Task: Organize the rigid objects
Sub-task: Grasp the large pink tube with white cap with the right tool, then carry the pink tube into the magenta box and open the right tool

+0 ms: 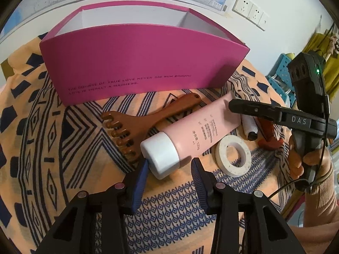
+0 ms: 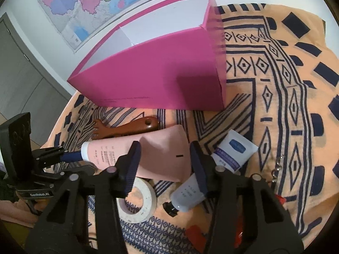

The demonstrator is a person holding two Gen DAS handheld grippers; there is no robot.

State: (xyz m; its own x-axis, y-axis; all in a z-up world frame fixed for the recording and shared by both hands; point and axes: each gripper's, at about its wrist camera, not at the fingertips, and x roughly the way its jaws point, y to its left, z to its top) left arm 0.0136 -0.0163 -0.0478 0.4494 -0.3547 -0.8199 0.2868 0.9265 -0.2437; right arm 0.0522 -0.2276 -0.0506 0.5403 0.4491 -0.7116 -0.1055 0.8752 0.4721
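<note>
A pink tube (image 1: 199, 133) with a white cap (image 1: 161, 155) lies on the patterned cloth in front of an open magenta box (image 1: 135, 63). My left gripper (image 1: 169, 169) is open, its blue pads on either side of the cap. My right gripper (image 2: 165, 160) is open above the tube's flat end (image 2: 165, 154); it also shows in the left wrist view (image 1: 250, 108). A brown wooden comb (image 1: 139, 124) lies left of the tube. A white tape roll (image 1: 233, 155) lies to its right. A small grey-blue tube (image 2: 211, 177) lies by my right gripper.
The cloth (image 2: 286, 84) is orange with dark blue patterns. A red object (image 1: 269, 135) lies behind the tape roll. Wall sockets (image 1: 250, 8) and a map (image 2: 89, 0) are on the wall behind the box (image 2: 152, 69).
</note>
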